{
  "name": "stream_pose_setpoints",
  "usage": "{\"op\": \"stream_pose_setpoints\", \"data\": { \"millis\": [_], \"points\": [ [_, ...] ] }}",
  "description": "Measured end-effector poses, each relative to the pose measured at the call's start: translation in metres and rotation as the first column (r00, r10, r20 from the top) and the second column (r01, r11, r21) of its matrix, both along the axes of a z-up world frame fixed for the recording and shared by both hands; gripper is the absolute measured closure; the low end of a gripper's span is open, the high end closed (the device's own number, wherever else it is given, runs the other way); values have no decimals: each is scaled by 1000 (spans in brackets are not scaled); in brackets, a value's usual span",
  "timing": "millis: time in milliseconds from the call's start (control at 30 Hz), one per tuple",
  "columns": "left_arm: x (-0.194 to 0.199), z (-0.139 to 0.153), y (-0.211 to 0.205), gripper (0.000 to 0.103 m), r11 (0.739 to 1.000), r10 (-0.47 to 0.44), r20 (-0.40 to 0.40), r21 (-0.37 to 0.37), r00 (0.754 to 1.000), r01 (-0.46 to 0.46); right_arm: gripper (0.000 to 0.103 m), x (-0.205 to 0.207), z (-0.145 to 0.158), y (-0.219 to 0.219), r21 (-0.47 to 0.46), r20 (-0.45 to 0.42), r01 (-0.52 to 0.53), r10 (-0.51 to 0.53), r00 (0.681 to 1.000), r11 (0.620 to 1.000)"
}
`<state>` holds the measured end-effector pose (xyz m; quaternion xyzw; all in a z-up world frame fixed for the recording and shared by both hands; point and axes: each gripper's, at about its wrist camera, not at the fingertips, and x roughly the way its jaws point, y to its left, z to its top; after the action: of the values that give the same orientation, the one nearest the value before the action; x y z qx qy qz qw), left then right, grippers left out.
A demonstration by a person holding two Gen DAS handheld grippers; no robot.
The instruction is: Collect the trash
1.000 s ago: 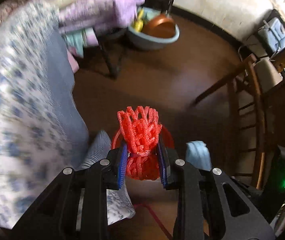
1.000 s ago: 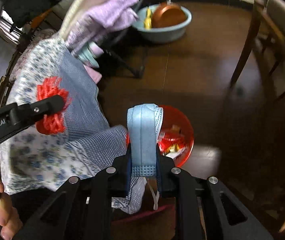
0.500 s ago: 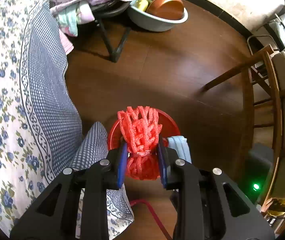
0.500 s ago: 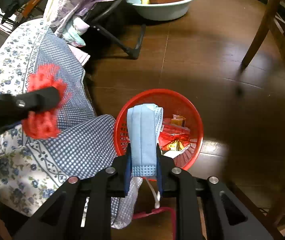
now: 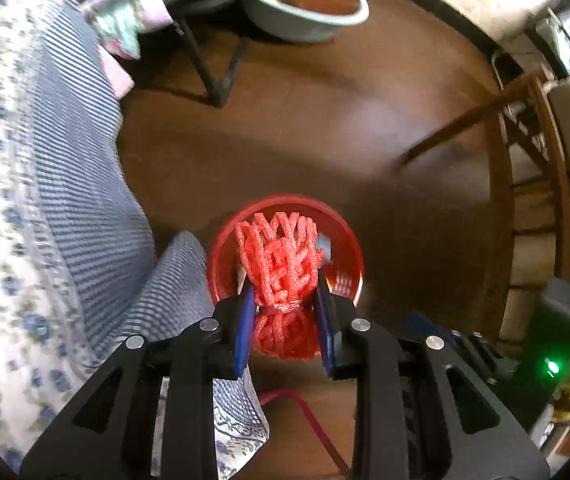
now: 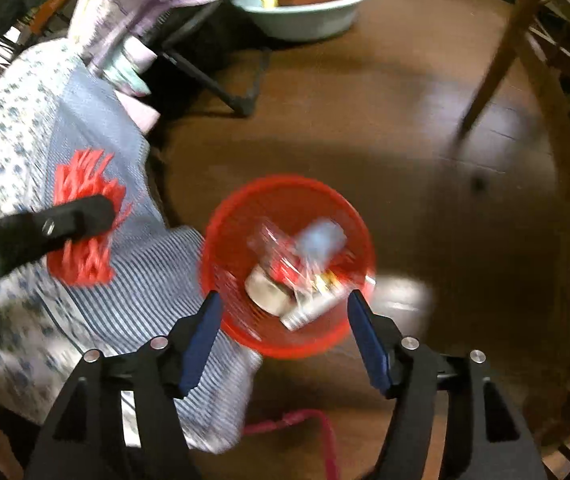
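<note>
Gripping a red foam mesh bundle (image 5: 283, 268), the left gripper (image 5: 283, 312) hovers mid-frame over a round red plastic basket (image 6: 245, 320); the right gripper (image 6: 285, 340) gapes wide, empty.

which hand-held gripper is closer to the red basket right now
Right. The right hand-held gripper hangs open just over the red basket, fingers straddling its near rim. The left hand-held gripper, shut on the red foam net, sits off to the basket's left over the tablecloth.
</note>
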<state>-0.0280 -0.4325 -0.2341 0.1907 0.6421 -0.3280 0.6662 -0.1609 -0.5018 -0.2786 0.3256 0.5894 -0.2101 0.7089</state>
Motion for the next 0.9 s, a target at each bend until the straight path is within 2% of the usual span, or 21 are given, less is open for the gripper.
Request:
{"op": "stream_pose_setpoints", "data": {
  "millis": [133, 300, 433, 500, 567, 600, 667, 733, 800, 900],
  "points": [
    [-1, -37, -5, 74, 998, -25, -112, 58, 993, 32, 38, -31, 8, 2, 10, -24, 7, -7, 1000, 1000],
    [-1, -51, -7, 72, 996, -25, -127, 85, 992, 36, 38, -60, 16, 0, 24, -19, 22, -22, 1000, 999],
    [-4, -53, -10, 69, 995, -28, -130, 90, 991, 40, 38, -62, 18, -2, 22, -14, 32, -31, 999, 999],
    [-7, -53, -12, 64, 994, -40, -120, 95, 992, 52, 38, -61, 18, -3, 26, -10, 32, -32, 999, 999],
    [-10, -55, -13, 51, 993, -48, -122, 98, 991, 60, 38, -61, 19, -2, 26, -7, 31, -31, 1000, 999],
    [-11, -55, -14, 48, 993, -52, -114, 100, 992, 64, 38, -61, 19, -2, 26, -8, 29, -29, 1000, 999],
    [-13, -55, -15, 32, 992, -53, -104, 109, 993, 64, 38, -61, 19, -1, 26, -12, 28, -28, 1000, 999],
    [-12, -55, -14, 22, 992, -42, -104, 113, 994, 54, 38, -61, 20, -2, 24, -13, 30, -30, 999, 999],
    [-11, -55, -13, 18, 990, -24, -93, 136, 995, 37, 38, -62, 22, -3, 20, -16, 31, -31, 999, 999],
    [-11, -53, -11, 18, 990, -8, -92, 142, 996, 21, 38, -61, 25, -4, 14, -11, 31, -31, 999, 999]
  ]
}}
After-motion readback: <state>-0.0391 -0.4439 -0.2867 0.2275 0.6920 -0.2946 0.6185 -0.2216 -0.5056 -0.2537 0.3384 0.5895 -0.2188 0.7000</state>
